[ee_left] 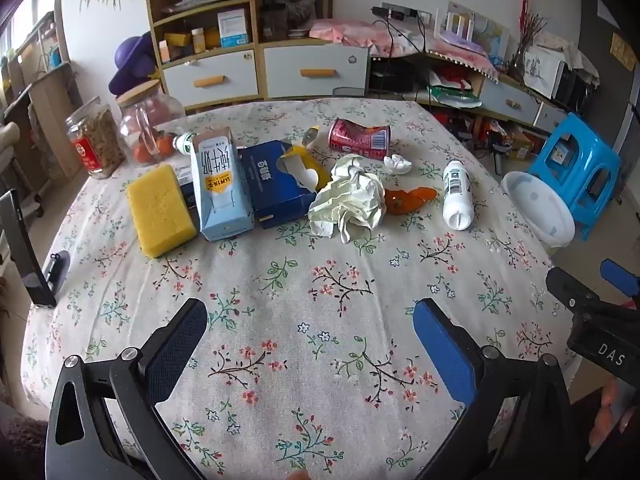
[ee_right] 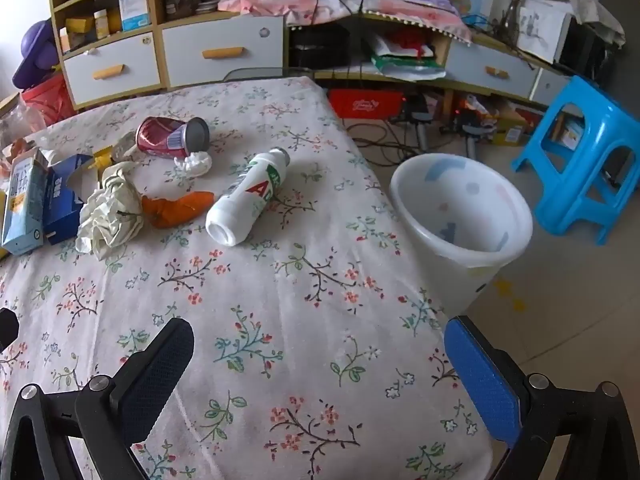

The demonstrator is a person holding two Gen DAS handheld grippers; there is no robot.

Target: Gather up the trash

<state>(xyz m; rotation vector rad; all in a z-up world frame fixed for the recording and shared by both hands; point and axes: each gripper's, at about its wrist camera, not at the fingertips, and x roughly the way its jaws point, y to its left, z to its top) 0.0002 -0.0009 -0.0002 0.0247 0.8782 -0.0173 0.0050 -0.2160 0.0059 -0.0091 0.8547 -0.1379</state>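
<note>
Trash lies across the far half of the floral table: a crumpled white paper, an orange peel, a white bottle on its side, a crushed red can, a small white tissue wad, a milk carton and a torn blue box. A white bin stands on the floor by the table's right edge. My left gripper and right gripper are open and empty, low over the near table.
A yellow sponge, two glass jars and a phone stand sit at the table's left. A blue stool stands behind the bin. Shelves and drawers line the back wall.
</note>
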